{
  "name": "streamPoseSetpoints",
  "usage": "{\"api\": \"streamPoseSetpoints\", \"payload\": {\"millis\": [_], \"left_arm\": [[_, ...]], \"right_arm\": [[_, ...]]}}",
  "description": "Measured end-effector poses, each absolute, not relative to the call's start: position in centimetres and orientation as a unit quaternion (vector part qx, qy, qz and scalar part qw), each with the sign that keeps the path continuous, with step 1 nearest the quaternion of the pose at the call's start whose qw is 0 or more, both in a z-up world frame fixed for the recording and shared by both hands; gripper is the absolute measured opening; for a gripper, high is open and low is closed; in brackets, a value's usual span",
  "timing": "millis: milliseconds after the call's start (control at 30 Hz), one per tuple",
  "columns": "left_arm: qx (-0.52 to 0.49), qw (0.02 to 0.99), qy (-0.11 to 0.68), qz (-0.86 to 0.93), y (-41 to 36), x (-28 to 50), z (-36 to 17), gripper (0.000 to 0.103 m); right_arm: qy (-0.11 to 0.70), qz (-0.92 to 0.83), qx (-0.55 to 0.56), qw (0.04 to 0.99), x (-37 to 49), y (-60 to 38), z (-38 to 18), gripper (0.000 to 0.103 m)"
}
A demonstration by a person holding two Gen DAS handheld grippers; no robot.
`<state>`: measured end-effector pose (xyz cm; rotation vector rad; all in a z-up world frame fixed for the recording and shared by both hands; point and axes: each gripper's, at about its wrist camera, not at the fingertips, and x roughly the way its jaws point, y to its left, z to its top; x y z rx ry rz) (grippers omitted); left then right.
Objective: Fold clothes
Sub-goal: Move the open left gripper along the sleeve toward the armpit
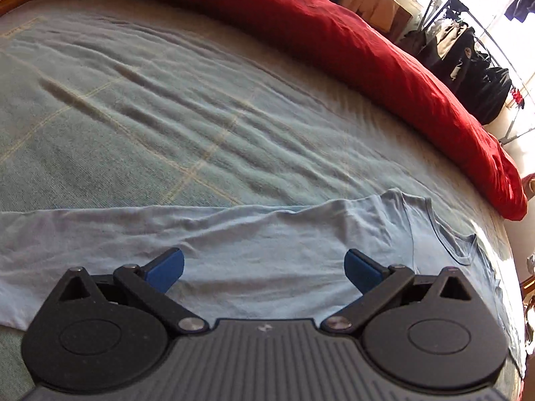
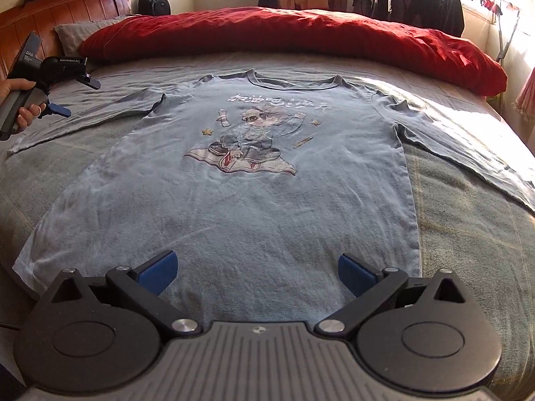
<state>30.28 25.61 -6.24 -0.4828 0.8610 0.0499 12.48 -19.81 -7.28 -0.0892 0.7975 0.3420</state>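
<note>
A light blue long-sleeved T-shirt (image 2: 254,200) with a cartoon print lies flat, face up, on the bed, its collar toward the red duvet and both sleeves spread out. My right gripper (image 2: 257,272) is open and empty, just above the shirt's bottom hem. My left gripper (image 1: 264,269) is open and empty above the shirt's left sleeve and shoulder (image 1: 234,234); the collar (image 1: 451,240) lies to its right. The left gripper also shows in the right wrist view (image 2: 63,97), held in a hand over the left sleeve.
A grey-blue blanket (image 1: 167,117) covers the bed. A rolled red duvet (image 2: 284,33) lies along the far side. A wooden headboard (image 2: 67,10) is at the left. A clothes rack with dark jackets (image 2: 418,0) stands by the window.
</note>
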Motion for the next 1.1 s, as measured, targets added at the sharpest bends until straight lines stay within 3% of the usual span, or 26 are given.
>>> {"api": "streamPoseSetpoints", "payload": {"millis": [233,433,667,833,1100], "left_arm": [[-0.271,0.874,0.399,0.067,30.2,34.4,-9.0,0.101],[-0.259,0.877,0.397,0.079,29.0,34.3,-7.2,0.101],[-0.120,0.896,0.385,0.183,23.8,30.8,-7.5,0.101],[-0.114,0.896,0.385,0.187,23.4,29.3,-9.5,0.101],[-0.094,0.898,0.395,0.169,22.3,28.3,-7.6,0.101]], "right_arm": [[0.406,0.162,-0.053,0.898,13.7,-18.7,-8.1,0.103],[0.398,0.165,-0.055,0.901,13.6,-18.3,-7.7,0.103],[0.398,0.176,-0.047,0.899,13.0,-18.0,-7.6,0.103],[0.391,0.179,-0.049,0.902,11.9,-18.2,-7.1,0.103],[0.392,0.183,-0.037,0.901,10.7,-18.4,-7.1,0.103]]}}
